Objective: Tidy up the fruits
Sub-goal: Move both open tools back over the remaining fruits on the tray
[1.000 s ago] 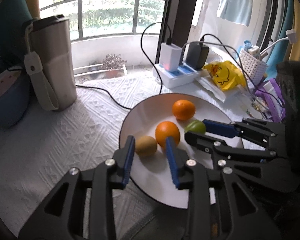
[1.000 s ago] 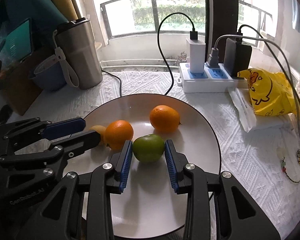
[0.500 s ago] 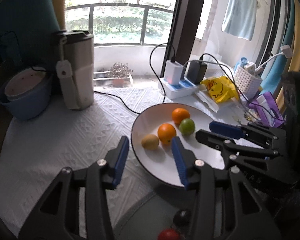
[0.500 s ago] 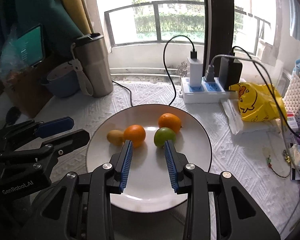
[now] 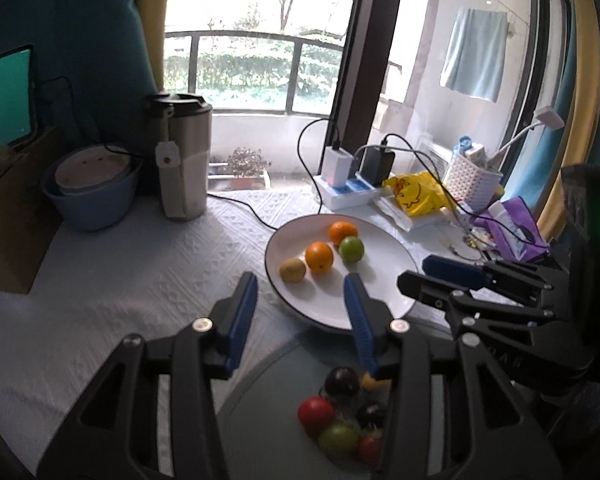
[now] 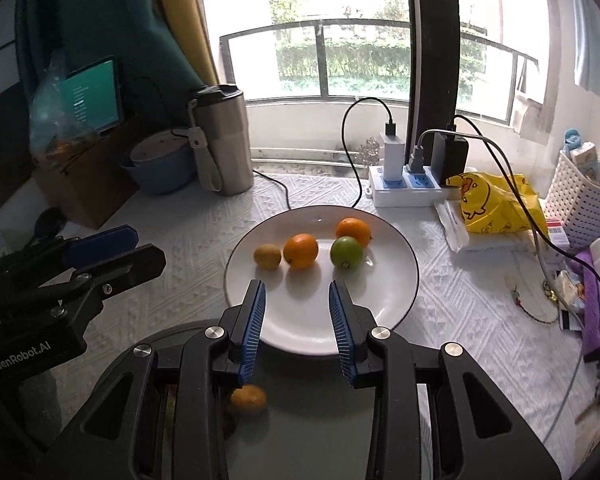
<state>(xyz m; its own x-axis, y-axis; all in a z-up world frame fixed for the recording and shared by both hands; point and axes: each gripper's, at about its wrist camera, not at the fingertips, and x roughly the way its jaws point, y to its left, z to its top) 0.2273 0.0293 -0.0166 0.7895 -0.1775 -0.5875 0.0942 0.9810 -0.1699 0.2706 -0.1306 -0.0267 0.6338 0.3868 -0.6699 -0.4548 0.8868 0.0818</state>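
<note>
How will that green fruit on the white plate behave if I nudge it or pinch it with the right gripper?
The green fruit looks round and smooth, so it would probably roll across the glossy white plate. It touches an orange, which a nudge may shift. It looks firm, likely pinchable.

Glossy white plate [image 6: 400,276] on a textured woven cloth [image 6: 188,240], beside a brushed-metal tumbler [image 6: 226,148]

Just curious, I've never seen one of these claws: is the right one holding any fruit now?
No. The right gripper is open and empty; four fruits lie loose on the white plate ahead.
</note>
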